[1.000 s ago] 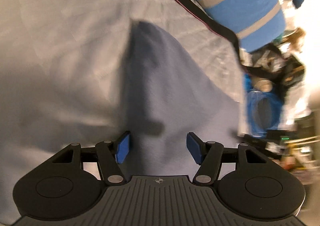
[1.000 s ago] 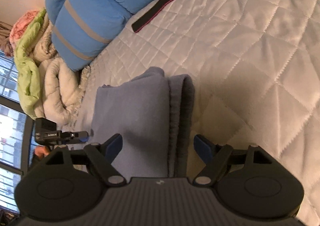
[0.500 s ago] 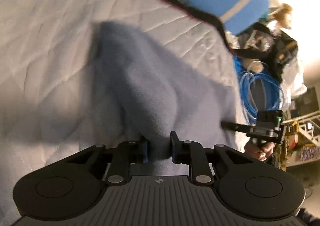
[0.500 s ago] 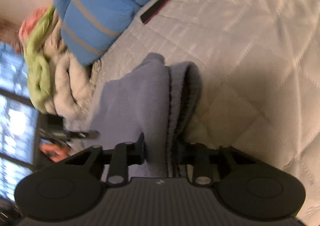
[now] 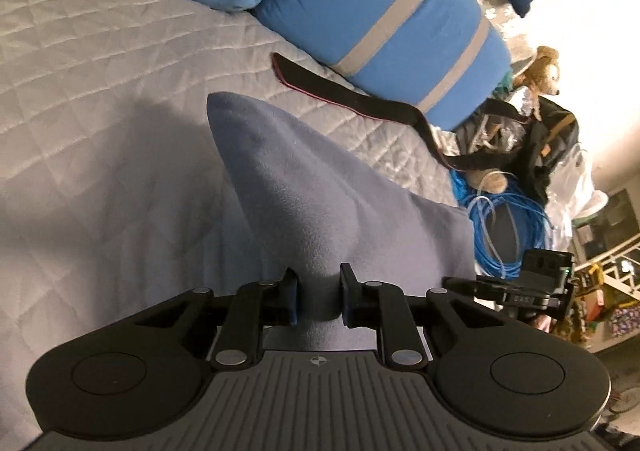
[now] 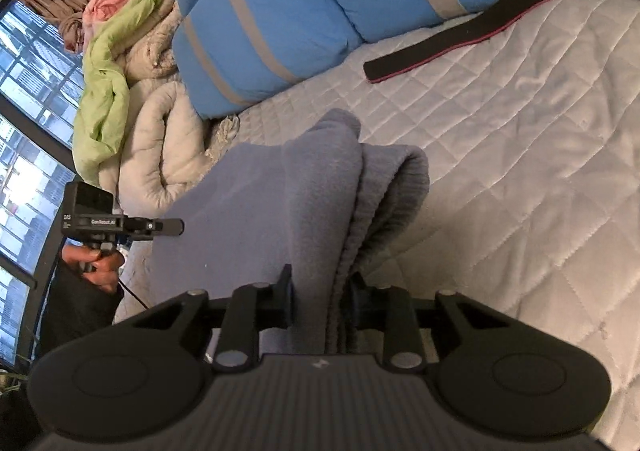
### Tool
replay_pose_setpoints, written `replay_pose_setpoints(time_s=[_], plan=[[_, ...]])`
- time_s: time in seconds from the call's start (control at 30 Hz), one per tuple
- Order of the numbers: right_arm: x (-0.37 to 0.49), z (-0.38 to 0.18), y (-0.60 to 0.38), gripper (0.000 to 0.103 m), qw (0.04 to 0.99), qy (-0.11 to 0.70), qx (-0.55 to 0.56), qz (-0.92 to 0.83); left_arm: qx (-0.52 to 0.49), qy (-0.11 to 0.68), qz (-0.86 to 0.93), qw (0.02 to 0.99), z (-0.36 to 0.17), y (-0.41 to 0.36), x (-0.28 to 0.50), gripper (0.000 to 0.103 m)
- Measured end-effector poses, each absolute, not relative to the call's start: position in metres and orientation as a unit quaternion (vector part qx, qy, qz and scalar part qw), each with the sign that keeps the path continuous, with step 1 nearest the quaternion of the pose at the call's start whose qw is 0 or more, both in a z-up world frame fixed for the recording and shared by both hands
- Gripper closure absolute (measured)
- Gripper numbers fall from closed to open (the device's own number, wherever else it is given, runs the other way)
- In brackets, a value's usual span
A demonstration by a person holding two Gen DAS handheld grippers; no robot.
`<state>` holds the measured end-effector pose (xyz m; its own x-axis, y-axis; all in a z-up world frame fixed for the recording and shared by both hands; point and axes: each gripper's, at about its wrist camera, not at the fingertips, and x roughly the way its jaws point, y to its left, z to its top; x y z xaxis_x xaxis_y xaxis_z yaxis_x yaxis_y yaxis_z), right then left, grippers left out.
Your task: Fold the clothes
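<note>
We have the grey-blue fleece garment pinched at two points along its near edge, one claw on each, so that the cloth hangs between them as a raised ridge while its far end trails on the quilted bed. The left claw is clenched on a single bunch of fleece; the right claw is clenched on a thicker bundle, where several layers stack side by side in its jaws. That layering suggests the piece is already doubled over. Holding both corners at once keeps the edges aligned and the stack from sliding apart.

Both claws point forward and slightly down over the bed, level with each other. In each wrist view we see the other tool off to the side, gripped in a hand. Beyond the garment lie a black strap and a rolled blue duvet — both well apart from our grip.
</note>
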<state>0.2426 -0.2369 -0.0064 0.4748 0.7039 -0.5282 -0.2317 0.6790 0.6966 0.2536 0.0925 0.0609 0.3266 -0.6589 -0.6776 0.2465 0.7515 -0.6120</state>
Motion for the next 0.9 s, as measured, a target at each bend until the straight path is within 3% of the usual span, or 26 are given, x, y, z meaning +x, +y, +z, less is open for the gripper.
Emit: replay_pose_setpoints(time_s=[0.23, 0.7, 0.9], plan=[[0.275, -0.021, -0.237, 0.076, 0.809, 0.425, 0.297, 0.278, -0.203, 0.491, -0.259, 0.806, 0.060, 0.101, 0.277, 0.085], [0.369, -0.022, -0.230, 0.076, 0.827, 0.403, 0.295, 0.259, -0.228, 0.372, -0.179, 0.882, 0.068, 0.102, 0.333, 0.086], [0.409, -0.027, -0.228, 0.074, 0.829, 0.409, 0.295, 0.240, -0.224, 0.404, -0.147, 0.875, 0.049, 0.102, 0.362, 0.082]])
